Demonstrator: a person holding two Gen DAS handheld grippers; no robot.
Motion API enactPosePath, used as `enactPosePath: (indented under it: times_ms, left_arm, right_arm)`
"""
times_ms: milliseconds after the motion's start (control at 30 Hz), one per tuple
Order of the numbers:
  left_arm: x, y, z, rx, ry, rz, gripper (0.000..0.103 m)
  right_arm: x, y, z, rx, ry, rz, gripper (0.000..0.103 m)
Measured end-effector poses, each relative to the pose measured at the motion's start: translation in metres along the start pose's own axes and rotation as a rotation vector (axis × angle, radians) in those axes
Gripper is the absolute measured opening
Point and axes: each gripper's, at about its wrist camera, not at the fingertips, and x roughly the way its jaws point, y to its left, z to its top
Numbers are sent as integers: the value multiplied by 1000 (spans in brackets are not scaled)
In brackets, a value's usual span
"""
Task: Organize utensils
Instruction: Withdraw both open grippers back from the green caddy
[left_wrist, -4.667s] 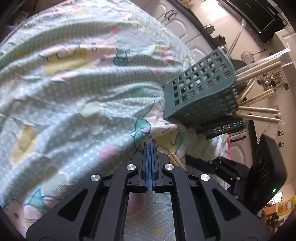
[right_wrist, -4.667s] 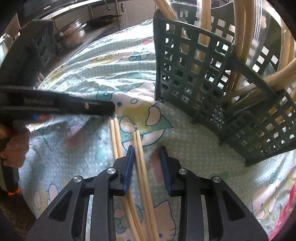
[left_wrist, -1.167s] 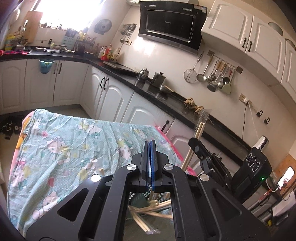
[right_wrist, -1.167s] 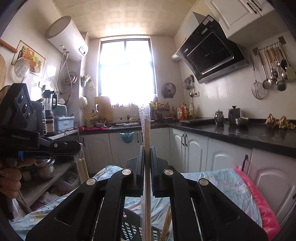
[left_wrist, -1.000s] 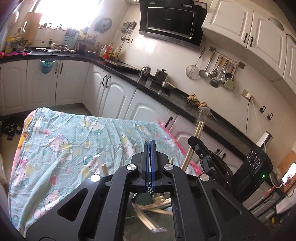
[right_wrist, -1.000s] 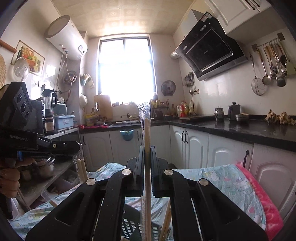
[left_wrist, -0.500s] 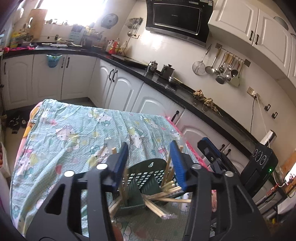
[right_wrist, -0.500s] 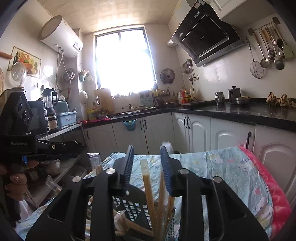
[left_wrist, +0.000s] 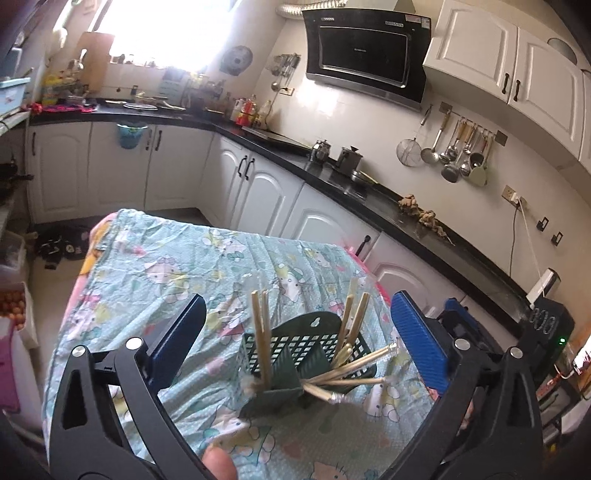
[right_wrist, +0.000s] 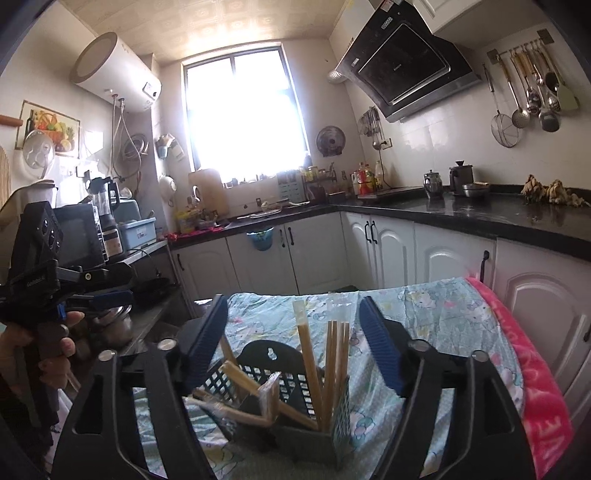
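A dark green slotted basket stands on the table with several wooden chopsticks in it, some upright and some leaning out to the right. My left gripper hovers above and in front of it, its jaws opening, with nothing held between the blue pads. From the other side, the basket and its chopsticks show between my right gripper's spreading fingers, and none of them touches the pads. The left gripper appears at the left, held by a hand.
A teal cartoon-print cloth with a pink border covers the table. White cabinets and a black counter run behind it, with ladles hanging on the wall. A shelf with appliances stands at the left. A thumb shows at the bottom edge.
Both grippers went from shut to wide open. The right one let go of the chopsticks it held upright, and they now stand in the basket. Both hands drew back, which brought the basket into view.
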Motion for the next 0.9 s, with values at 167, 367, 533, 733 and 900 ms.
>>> enactPosePath:
  times_ms: [167,367,533,733,900]
  left_arm:
    - [-18,-4,-9,2,-15,21,92]
    - [-35,-10,-27,21,-6,42,92]
    - [-40,-11,-50,32,34,74,92]
    - [-37,-11,-81,37,90,98,92]
    - [-32,-10,-106,58,104,157,92]
  right_arm:
    - [-20,11,-1,-22,15,-21,85]
    - [-42,24,-8,-34,36,-51,94]
    - [-53,31,-17,-35,64,-65,96]
    - [-55,39,-36,-50,126,-70,96]
    - [-53,41,-55,-54,181,-77,96]
